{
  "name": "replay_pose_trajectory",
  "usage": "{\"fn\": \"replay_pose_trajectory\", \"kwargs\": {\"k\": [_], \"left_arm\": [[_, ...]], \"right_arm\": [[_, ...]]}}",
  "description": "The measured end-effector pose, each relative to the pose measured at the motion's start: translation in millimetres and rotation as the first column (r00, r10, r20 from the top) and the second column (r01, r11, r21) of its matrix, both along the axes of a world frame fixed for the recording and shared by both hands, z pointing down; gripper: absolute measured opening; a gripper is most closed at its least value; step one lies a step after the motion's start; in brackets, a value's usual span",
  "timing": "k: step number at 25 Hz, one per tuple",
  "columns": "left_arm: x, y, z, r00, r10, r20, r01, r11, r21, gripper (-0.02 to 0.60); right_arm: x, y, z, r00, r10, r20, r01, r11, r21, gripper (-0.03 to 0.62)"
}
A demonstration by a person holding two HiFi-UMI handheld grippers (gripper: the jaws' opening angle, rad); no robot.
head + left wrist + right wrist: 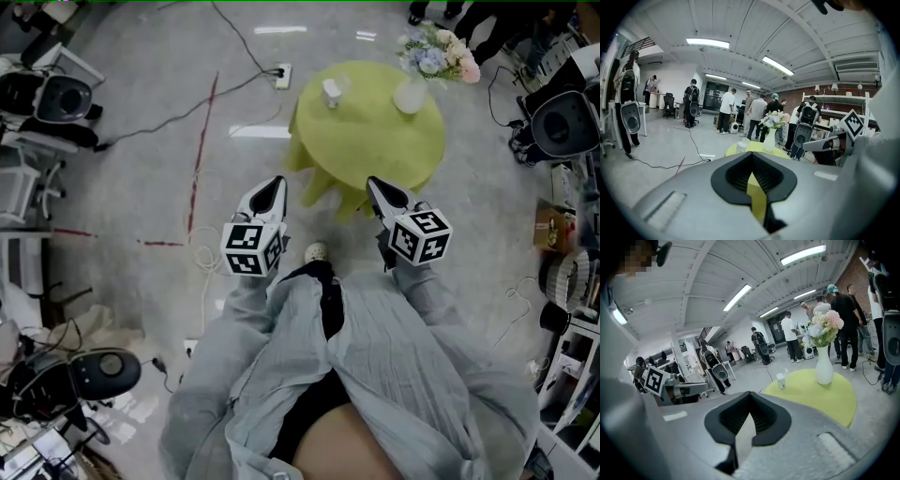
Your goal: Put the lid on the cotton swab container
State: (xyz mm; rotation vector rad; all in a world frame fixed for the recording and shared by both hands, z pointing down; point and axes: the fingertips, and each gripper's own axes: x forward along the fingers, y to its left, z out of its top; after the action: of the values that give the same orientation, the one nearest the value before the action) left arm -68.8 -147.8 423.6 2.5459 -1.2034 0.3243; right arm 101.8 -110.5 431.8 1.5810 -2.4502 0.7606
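Up front, the left gripper (278, 181) hovers short of the round yellow table (375, 141), its jaws together on nothing. The cotton swab container (332, 91) stands on the table's far left part, well apart from both grippers. The right gripper (373, 181) is likewise closed and empty, and a vase of flowers (410, 94) stands farther right.

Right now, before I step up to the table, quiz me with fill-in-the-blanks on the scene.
1. In the head view, on the round table, the cotton swab container stands to the ____ of the vase.
2. The vase holds ____.
3. The left gripper and the right gripper, jaws together, each hold ____.

Missing words: left; flowers; nothing.
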Motion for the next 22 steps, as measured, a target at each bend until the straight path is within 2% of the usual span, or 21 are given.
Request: {"fn": "replay_pose_trajectory", "kwargs": {"k": [10,22], "left_arm": [[-21.5,-40.1,8.0,1.000,0.028,-0.004,-0.028,1.000,-0.012,0.017],[-28.2,-22.0,31.1,0.999,0.030,-0.027,-0.031,0.997,-0.073,0.017]], "right_arm": [[-22.2,-35.4,6.8,1.000,0.025,-0.010,-0.025,1.000,-0.013,0.002],[-16.9,-26.5,22.6,0.999,0.048,-0.018,-0.049,0.996,-0.071,0.002]]}}
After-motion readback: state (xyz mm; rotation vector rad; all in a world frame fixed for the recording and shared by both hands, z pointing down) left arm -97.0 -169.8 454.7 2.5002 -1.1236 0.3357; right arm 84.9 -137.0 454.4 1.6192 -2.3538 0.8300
